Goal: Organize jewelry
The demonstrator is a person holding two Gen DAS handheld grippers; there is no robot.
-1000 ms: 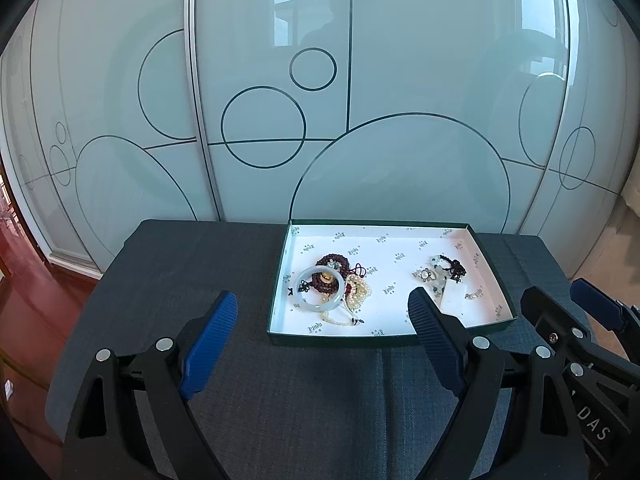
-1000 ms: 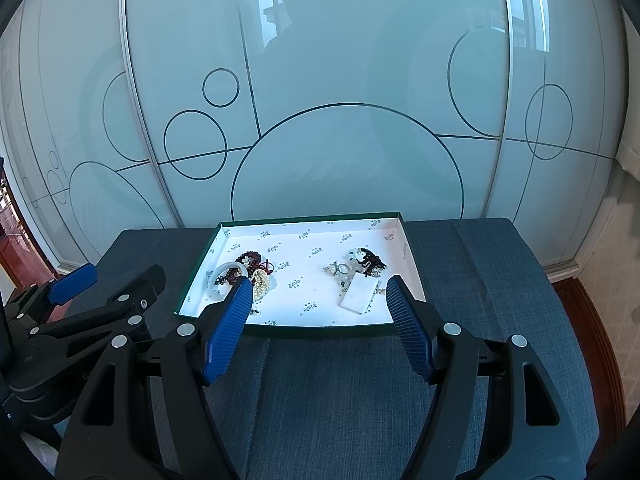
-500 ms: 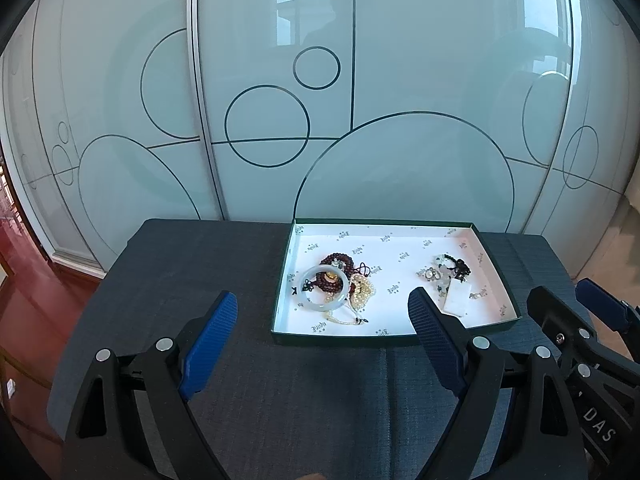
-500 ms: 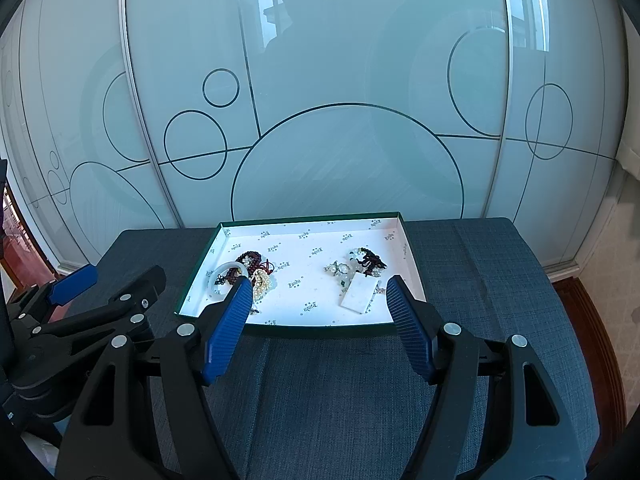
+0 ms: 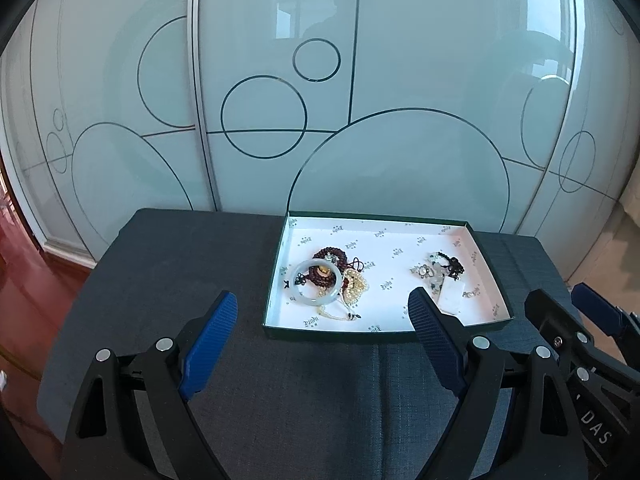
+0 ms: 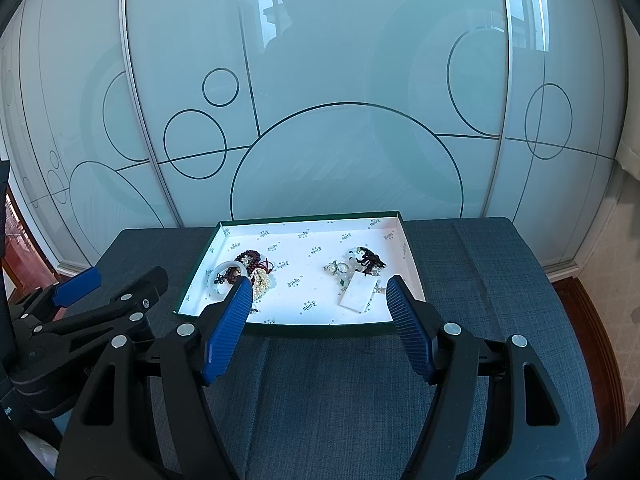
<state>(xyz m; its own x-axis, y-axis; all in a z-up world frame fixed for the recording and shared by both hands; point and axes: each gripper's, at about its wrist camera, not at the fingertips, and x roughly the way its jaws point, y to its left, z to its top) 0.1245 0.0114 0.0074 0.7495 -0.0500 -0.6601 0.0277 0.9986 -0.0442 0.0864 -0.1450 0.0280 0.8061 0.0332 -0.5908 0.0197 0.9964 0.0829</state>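
A shallow green box (image 5: 340, 330) (image 6: 320, 330) with a white printed lining lies on a dark cloth table. In its left half a pale bangle (image 5: 316, 301) (image 6: 230, 266) rests over dark red beads (image 5: 334, 252) beside a pearl string (image 5: 354, 284) (image 6: 262, 282). Its right half holds a white card (image 5: 450, 294) (image 6: 358, 290) and a tangle of rings and dark beads (image 5: 452, 264) (image 6: 370, 260). My left gripper (image 5: 323, 298) (image 6: 128, 274) hovers open short of the box's front edge, holding nothing. My right gripper (image 6: 319, 280) (image 5: 558, 294) stands open beside it on the right, also with nothing between its fingers.
The table (image 5: 168, 280) (image 6: 480, 280) backs onto a frosted glass wall (image 5: 360, 120) with circle lines. Its left edge drops to a red wooden floor (image 5: 24, 280). Bare cloth lies to the left, right and front of the box.
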